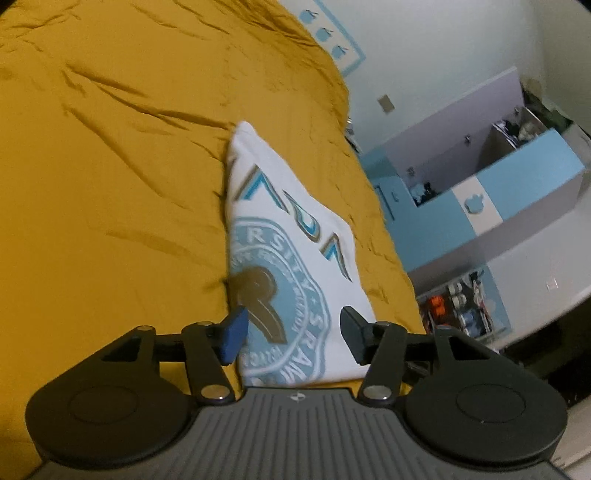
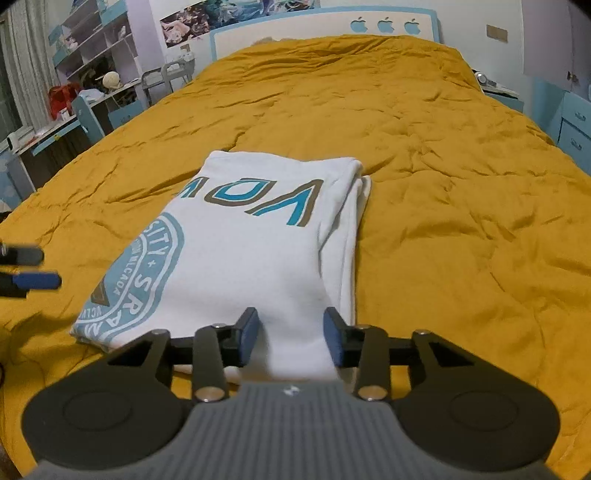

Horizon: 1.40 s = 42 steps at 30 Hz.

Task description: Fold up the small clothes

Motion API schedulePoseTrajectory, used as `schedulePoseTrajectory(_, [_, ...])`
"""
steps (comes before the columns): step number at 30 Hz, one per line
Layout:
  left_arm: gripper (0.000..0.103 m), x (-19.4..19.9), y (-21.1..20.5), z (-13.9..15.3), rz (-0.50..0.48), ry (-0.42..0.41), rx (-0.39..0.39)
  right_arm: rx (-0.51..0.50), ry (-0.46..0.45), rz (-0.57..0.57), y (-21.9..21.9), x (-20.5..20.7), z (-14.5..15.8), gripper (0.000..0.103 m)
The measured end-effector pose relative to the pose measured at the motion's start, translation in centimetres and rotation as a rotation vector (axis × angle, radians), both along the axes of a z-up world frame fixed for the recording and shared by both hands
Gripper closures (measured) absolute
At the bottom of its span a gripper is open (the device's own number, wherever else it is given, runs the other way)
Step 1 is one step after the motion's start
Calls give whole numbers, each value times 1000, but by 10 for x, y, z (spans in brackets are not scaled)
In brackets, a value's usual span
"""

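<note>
Left claw (image 1: 291, 334) hangs spread, empty, over the folded white shirt (image 2: 240, 251) on the mustard bed (image 2: 443, 184). Right claw (image 2: 291, 341) gapes too, straddling the near hem. Looks nearly folded; next, pinch that hem and fold over.

A home bedroom: a bed (image 2: 424, 155) under a mustard quilt, its headboard (image 2: 325, 27) at 12 o'clock (apple cutouts), shelves (image 2: 92, 40) and a cluttered desk (image 2: 55, 129) at 10 o'clock.
</note>
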<state>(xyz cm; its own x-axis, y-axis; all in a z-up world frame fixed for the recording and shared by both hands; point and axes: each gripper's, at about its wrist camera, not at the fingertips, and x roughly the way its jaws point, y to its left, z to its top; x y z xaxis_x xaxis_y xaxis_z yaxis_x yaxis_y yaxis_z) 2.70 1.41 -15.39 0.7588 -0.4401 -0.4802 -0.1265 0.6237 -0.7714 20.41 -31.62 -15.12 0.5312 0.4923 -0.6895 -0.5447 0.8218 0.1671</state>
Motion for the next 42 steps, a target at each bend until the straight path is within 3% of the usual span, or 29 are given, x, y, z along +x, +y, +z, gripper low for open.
schedulePoseTrajectory(7, [40, 11, 5, -16, -6, 72, -18, -8, 10, 6, 2, -1, 3, 61])
schedulePoseTrajectory(14, [40, 19, 6, -27, -5, 85, 13, -24, 16, 37, 4, 2, 7, 58])
schedulePoseTrajectory(19, [40, 23, 12, -36, 3, 101, -16, -101, -9, 48, 9, 3, 6, 50])
schedulePoseTrajectory(24, [40, 24, 14, -40, -7, 93, -25, -88, 7, 51, 4, 7, 7, 50])
schedulePoseTrajectory(28, [40, 24, 15, -42, -33, 73, -53, 32, 27, -12, -17, 28, 11, 45])
schedulePoseTrajectory(34, [37, 30, 7, -50, -107, 66, -90, 433, 262, -178, -63, 105, -12, 41])
schedulePoseTrajectory(36, [37, 36, 1, -53, -139, 66, -95, 486, 318, -196, -63, 128, -23, 41])
schedulePoseTrajectory(42, [32, 58, -13, -58, -198, 85, -110, 511, 410, -177, -33, 174, -48, 41])
